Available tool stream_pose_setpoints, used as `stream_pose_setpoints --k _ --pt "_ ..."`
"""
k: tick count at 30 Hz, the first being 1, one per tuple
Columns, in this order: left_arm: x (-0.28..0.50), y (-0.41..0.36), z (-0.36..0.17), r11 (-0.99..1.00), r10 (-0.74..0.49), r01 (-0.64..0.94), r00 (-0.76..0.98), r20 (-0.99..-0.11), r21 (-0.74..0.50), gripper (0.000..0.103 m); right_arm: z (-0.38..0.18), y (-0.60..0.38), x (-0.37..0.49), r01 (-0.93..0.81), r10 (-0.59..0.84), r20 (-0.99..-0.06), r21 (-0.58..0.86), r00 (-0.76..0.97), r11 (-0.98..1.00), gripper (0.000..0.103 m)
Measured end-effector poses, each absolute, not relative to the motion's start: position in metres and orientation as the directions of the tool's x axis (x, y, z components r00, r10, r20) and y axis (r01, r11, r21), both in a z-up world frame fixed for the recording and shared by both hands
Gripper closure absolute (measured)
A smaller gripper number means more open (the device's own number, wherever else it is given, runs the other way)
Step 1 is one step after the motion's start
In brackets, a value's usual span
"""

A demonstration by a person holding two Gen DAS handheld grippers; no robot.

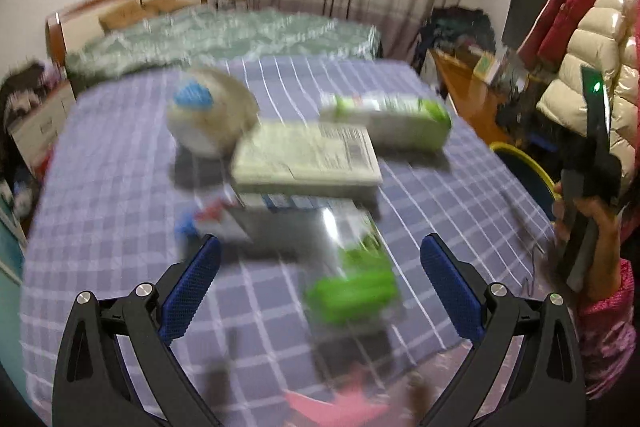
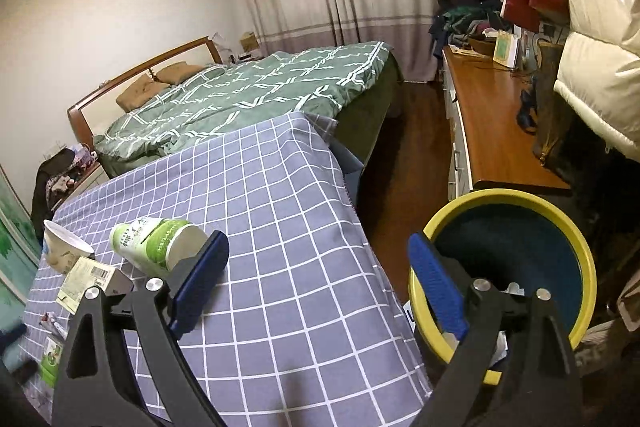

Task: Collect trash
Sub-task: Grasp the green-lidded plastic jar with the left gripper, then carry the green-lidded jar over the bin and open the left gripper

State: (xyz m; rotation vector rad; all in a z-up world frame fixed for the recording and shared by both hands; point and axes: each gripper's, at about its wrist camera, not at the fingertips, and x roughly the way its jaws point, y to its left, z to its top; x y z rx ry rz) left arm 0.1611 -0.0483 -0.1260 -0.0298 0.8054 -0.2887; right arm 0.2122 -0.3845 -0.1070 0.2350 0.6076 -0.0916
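My left gripper [image 1: 320, 279] is open above a blue checked tablecloth [image 1: 120, 227], its view blurred by motion. Between and ahead of its fingers lies a clear bottle with a green label [image 1: 352, 279]. Beyond it lie a flat carton [image 1: 308, 159], a small tube [image 1: 216, 219], a white paper bowl [image 1: 212, 115] and a green-and-white bottle [image 1: 388, 119]. My right gripper [image 2: 320, 283] is open and empty over the table's right edge. A yellow-rimmed blue bin [image 2: 508, 267] stands on the floor beside the table. The bowl [image 2: 64, 247], bottle [image 2: 160, 243] and carton [image 2: 88, 279] show at its left.
A bed with a green quilt [image 2: 248, 99] stands behind the table. A wooden desk [image 2: 492, 131] with clutter runs along the right. Jackets [image 2: 592, 27] hang at the right. The person's hand holding the other gripper shows in the left wrist view [image 1: 588, 211].
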Motion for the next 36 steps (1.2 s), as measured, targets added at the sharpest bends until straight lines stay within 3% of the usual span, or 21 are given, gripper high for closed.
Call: stream_pose_setpoints --k 4,9,14,24,29,36 --pt "0.164 -0.058 -0.144 0.968 -0.243 0.208 0.615 -0.75 -0.142 0.022 -0.108 -0.385 0.209 0.139 -0.008 -0.565 0.19 0.825 0.972 0.017" --pt "0.167 -0.066 -0.154 0.977 -0.203 0.18 0.597 -0.776 -0.117 0.032 -0.106 -0.383 0.207 0.124 0.003 -0.559 0.19 0.829 0.974 0.017" --pt "0.169 -0.075 -0.155 0.979 -0.181 0.182 0.595 -0.783 -0.088 0.05 -0.105 -0.383 0.206 0.11 0.017 -0.555 0.195 0.832 0.975 0.017" --pt "0.16 -0.09 -0.14 0.979 -0.151 0.201 0.604 -0.782 -0.034 0.051 -0.104 -0.384 0.204 0.107 0.021 -0.552 0.198 0.834 0.974 0.017" --pt "0.156 -0.101 -0.122 0.97 -0.175 0.24 0.621 -0.764 -0.027 0.051 -0.1 -0.395 0.2 0.156 -0.03 -0.537 0.19 0.843 0.969 0.017" --pt "0.168 -0.137 -0.109 0.947 -0.234 0.319 0.609 -0.758 -0.037 0.051 -0.091 -0.421 0.185 0.146 0.003 -0.543 0.23 0.84 0.962 0.017"
